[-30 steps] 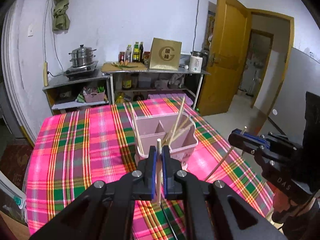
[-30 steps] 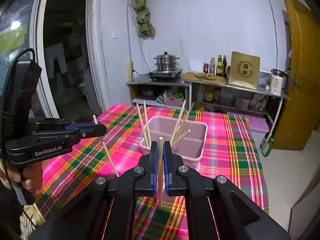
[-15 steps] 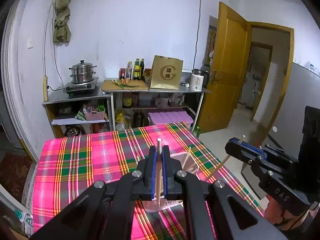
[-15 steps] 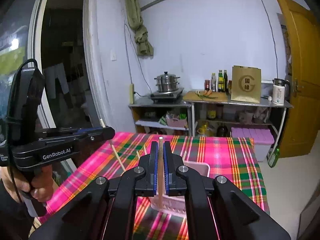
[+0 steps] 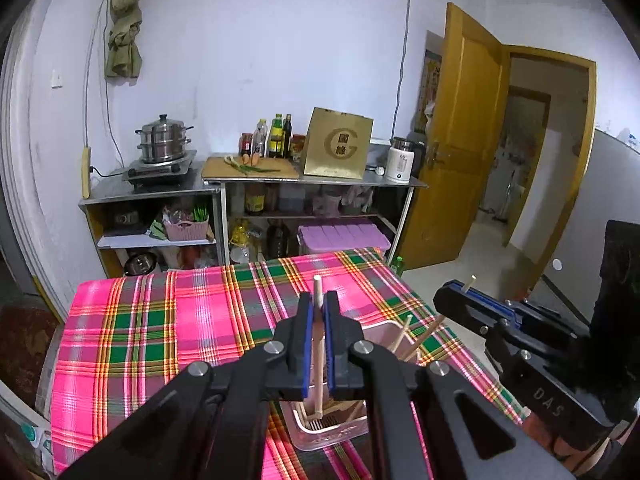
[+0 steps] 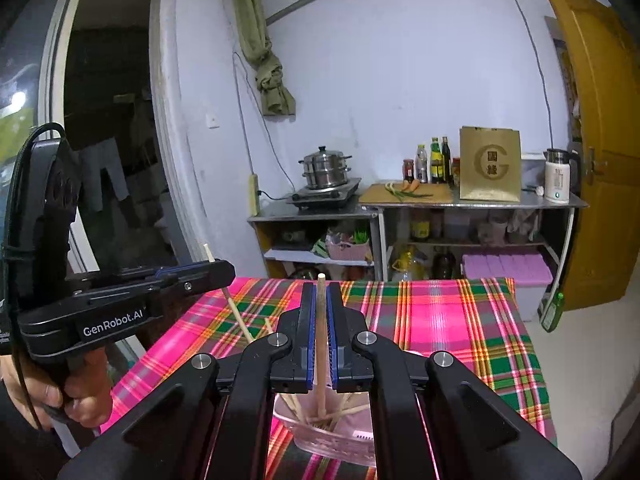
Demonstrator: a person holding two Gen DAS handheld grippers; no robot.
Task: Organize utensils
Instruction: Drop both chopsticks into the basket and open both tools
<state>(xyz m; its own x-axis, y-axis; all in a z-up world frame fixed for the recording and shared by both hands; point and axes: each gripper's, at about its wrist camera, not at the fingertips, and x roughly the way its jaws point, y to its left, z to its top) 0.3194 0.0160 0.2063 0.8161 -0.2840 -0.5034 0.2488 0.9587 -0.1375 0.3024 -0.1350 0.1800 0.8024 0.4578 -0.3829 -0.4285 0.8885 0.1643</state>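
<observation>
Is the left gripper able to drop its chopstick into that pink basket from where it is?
Probably yes: the left gripper holds its chopstick upright right above the pink basket, with nothing between them.

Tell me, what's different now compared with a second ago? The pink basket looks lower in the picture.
Both grippers have come forward over the pink basket, so it now sits low, under their fingers, with the far shelves in fuller view. Nothing was picked up or released: the left gripper stays shut on its chopstick, and the right gripper on its chopstick. The basket, its loose chopsticks and the plaid tablecloth look unmoved.
</observation>
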